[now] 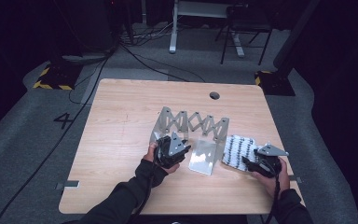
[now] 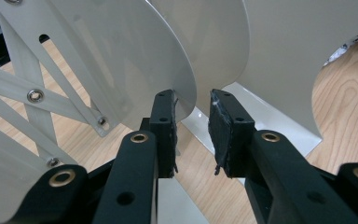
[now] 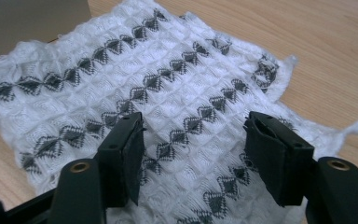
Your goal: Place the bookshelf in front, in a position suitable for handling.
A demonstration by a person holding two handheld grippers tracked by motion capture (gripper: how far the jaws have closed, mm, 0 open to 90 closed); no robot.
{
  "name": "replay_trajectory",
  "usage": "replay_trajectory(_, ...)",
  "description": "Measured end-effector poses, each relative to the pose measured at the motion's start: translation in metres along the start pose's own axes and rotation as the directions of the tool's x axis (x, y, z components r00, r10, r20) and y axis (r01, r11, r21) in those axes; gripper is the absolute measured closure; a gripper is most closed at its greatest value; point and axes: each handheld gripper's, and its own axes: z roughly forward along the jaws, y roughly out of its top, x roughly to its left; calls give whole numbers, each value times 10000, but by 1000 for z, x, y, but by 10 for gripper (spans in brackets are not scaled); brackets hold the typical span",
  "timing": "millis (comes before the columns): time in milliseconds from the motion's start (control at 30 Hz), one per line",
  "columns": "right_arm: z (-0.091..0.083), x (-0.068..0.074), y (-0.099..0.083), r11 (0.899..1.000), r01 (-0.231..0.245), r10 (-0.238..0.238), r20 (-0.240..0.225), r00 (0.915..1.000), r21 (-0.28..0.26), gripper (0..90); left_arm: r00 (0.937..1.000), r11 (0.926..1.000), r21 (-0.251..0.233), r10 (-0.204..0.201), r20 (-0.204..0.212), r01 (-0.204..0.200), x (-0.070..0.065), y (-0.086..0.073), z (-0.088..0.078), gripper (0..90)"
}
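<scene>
A: What's the left gripper (image 2: 192, 133) up to?
B: Hand low at the folding metal rack's (image 1: 192, 125) left end — jaws slightly apart around a plate's curved edge, no squeeze visible.
A: And the right gripper (image 3: 193, 156)?
B: Wide open, holding nothing, hovering over the white cloth (image 3: 158, 88) — near right of the table (image 1: 121, 121).

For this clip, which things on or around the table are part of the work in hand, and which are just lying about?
In the work:
- metal accordion rack, with a panel edge between the open left tool
- white patterned cloth, under the open right tool

Lying about:
- chair
- floor cables
</scene>
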Motion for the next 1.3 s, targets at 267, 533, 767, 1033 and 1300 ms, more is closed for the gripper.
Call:
replay_trajectory(267,-1,-1,0,10000,22,-22,28,10000,3,368,9995,9999,50,159,263,-161,-5,0,-16,580)
replay_trajectory(533,-9,16,12,9969,613,-630,-324,9975,-499,348,9906,9898,865,1054,877,-1129,-19,-20,-32,379)
replay_trajectory(767,0,37,21,9935,1086,-1111,-865,9900,-331,317,9871,9830,1427,976,1271,-1155,-4,-43,-35,359)
replay_trajectory(1033,14,28,18,9975,406,-342,-1079,9936,581,203,9908,9773,1934,636,1197,-861,11,-66,-22,416)
replay_trajectory(1300,13,15,16,9969,47,86,-1672,9859,787,313,9881,9755,2191,-164,1530,-178,22,-79,-17,309)
